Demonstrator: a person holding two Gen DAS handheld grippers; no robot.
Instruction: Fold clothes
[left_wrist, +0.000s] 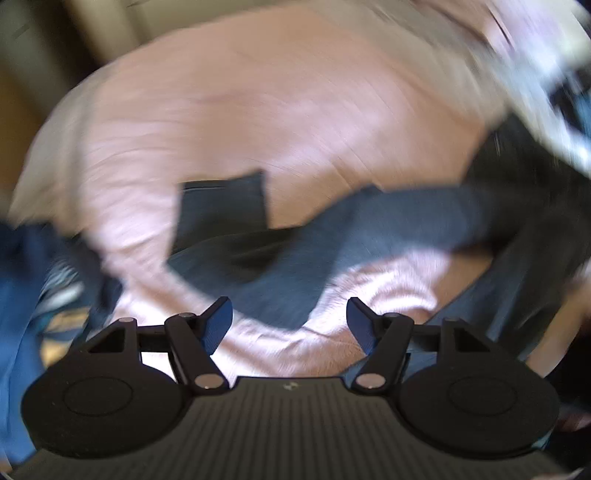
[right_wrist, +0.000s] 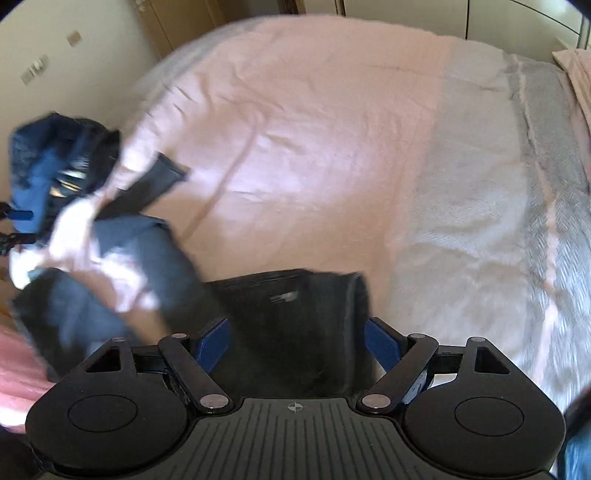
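A dark grey pair of trousers (left_wrist: 369, 229) lies crumpled on the pink bedspread (left_wrist: 258, 110), one leg end (left_wrist: 221, 210) flat farther off. My left gripper (left_wrist: 290, 314) hangs open just above the cloth's near edge, its blue pads clear of it. In the right wrist view the trousers' waist part (right_wrist: 295, 314) lies between the fingers of my right gripper (right_wrist: 297, 345). Those jaws stand wide open. The legs (right_wrist: 166, 266) trail off to the left, twisted with folds of the bedspread (right_wrist: 314, 147). Both views are blurred.
A heap of blue clothes (right_wrist: 48, 162) sits at the bed's left edge, seen too in the left wrist view (left_wrist: 22, 277). A grey-white blanket (right_wrist: 480, 221) covers the bed's right side. A cream wall (right_wrist: 74, 55) stands behind; pink cloth (right_wrist: 14, 369) shows at lower left.
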